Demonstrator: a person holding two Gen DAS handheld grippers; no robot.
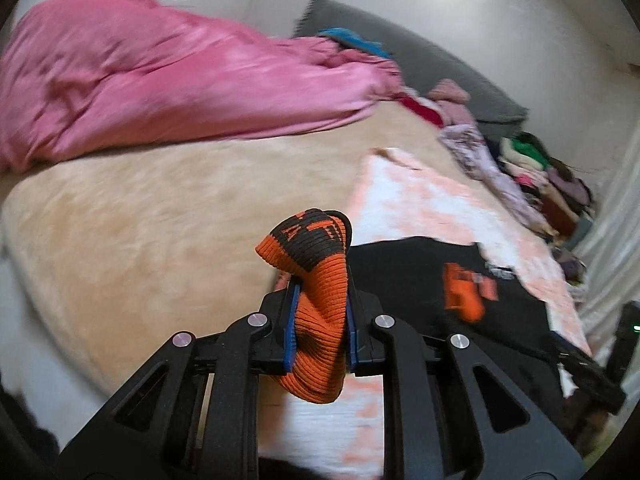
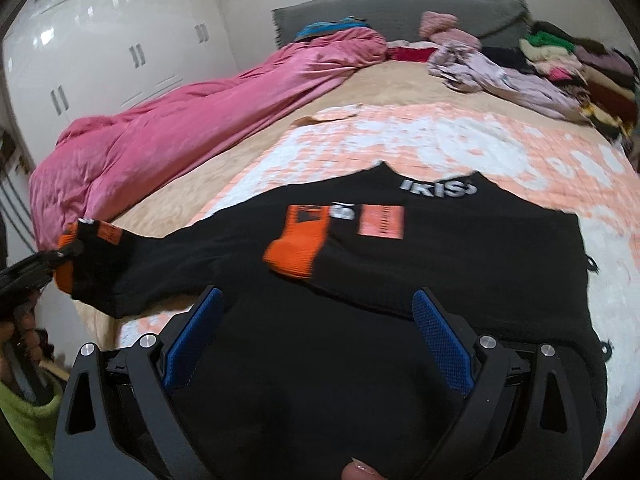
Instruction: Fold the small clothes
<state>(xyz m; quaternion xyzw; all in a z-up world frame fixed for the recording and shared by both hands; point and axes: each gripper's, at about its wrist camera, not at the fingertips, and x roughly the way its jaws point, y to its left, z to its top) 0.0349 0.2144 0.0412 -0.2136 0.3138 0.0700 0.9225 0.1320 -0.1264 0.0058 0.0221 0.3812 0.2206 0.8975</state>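
A black sweater [image 2: 440, 260] with white lettering and an orange patch lies spread on the peach-and-white quilt [image 2: 440, 140]. My left gripper [image 1: 322, 286] is shut on the orange ribbed cuff [image 1: 308, 240] of its left sleeve and holds it up off the bed. In the right wrist view that gripper [image 2: 44, 264] sits at the far left with the sleeve [image 2: 152, 252] stretched toward it. The other orange cuff [image 2: 296, 248] lies folded onto the sweater's chest. My right gripper [image 2: 316, 294] hangs open over the sweater's lower part, with nothing between its blue pads [image 2: 440, 344].
A pink duvet [image 2: 180, 132] is bunched along the bed's left side on a beige blanket [image 1: 160, 232]. A pile of mixed clothes [image 2: 560, 60] lies at the far right by the grey headboard [image 2: 400, 8]. White wardrobe doors [image 2: 100, 40] stand to the left.
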